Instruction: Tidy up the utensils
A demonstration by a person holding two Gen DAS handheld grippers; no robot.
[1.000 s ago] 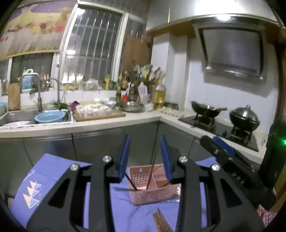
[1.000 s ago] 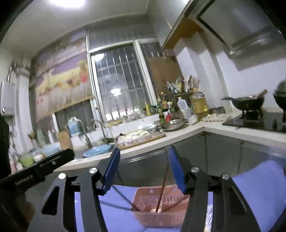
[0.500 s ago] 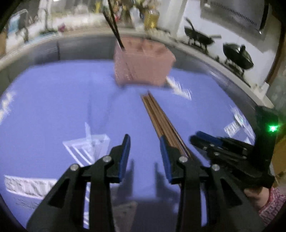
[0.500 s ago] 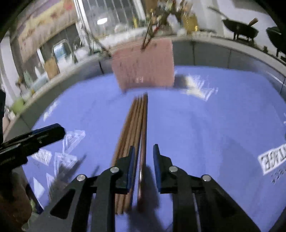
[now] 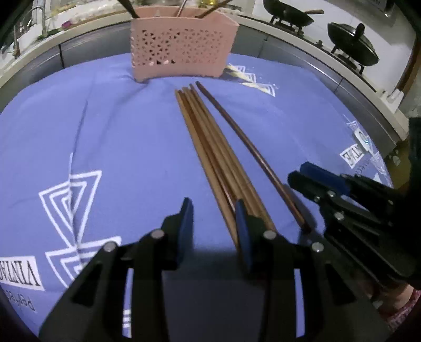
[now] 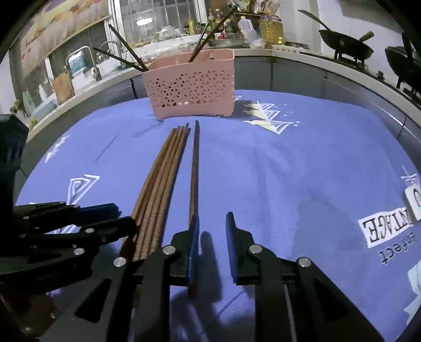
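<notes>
A bundle of several brown chopsticks (image 5: 210, 147) (image 6: 163, 179) lies on the blue cloth (image 5: 118, 147), pointing at a pink perforated basket (image 5: 181, 52) (image 6: 192, 86) with dark utensils standing in it. One darker chopstick (image 5: 250, 147) (image 6: 194, 171) lies apart to the right of the bundle. My left gripper (image 5: 213, 218) is open over the bundle's near end; its right finger covers the sticks and only cloth shows between the jaws. My right gripper (image 6: 211, 231) is narrowly open, its left pad (image 6: 193, 250) lying along the single chopstick and its right pad clear of it.
Each gripper appears in the other's view, close beside the chopsticks: the right gripper (image 5: 329, 189) and the left gripper (image 6: 86, 223). A kitchen counter (image 6: 315, 60) curves behind the cloth, with a sink (image 6: 86, 60), bottles (image 6: 271, 29), a wok (image 5: 289, 13) and a lidded pot (image 5: 352, 44).
Both grippers tipped down from facing across the kitchen and sank to the cloth at the chopsticks' near ends. The right jaws narrowed. One chopstick now lies apart from the bundle.
</notes>
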